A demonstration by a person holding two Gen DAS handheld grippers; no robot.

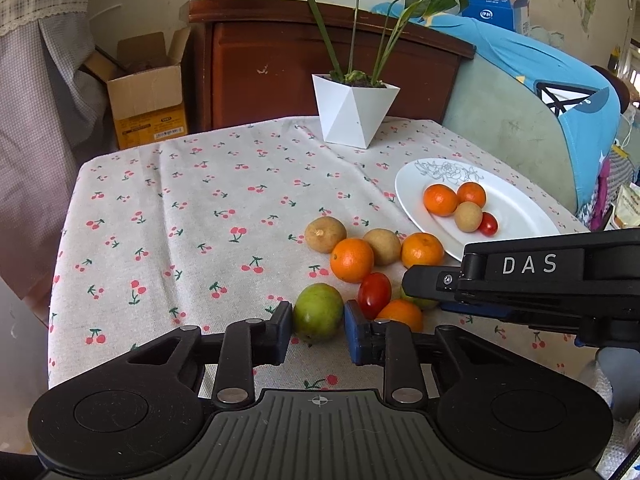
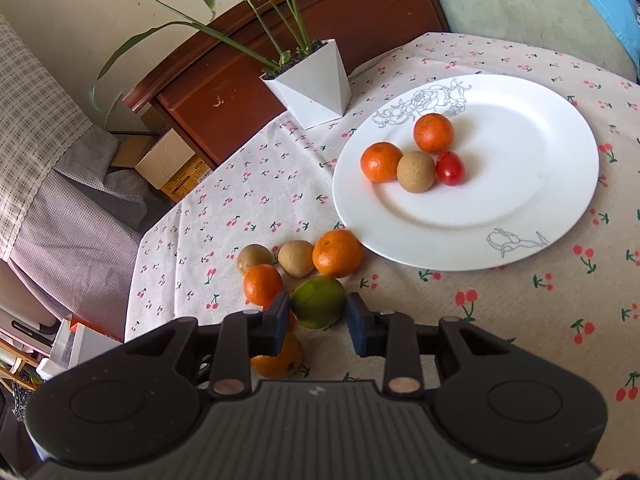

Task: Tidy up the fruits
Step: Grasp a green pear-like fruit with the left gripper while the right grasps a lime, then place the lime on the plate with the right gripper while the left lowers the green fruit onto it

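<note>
The left gripper (image 1: 318,330) has its pads closed against a green fruit (image 1: 318,312) that sits on the tablecloth (image 1: 180,200). The right gripper (image 2: 318,322) likewise clasps another green fruit (image 2: 319,301) between its pads, low over the cloth. Just beyond lie loose fruits: a cherry tomato (image 1: 374,294), oranges (image 1: 352,260) and brown fruits (image 1: 325,234), touching one another. Farther right, a white plate (image 2: 520,184) holds two oranges, a brown fruit and a tomato. A white plant pot (image 1: 352,114) stands at the table's far edge.
</note>
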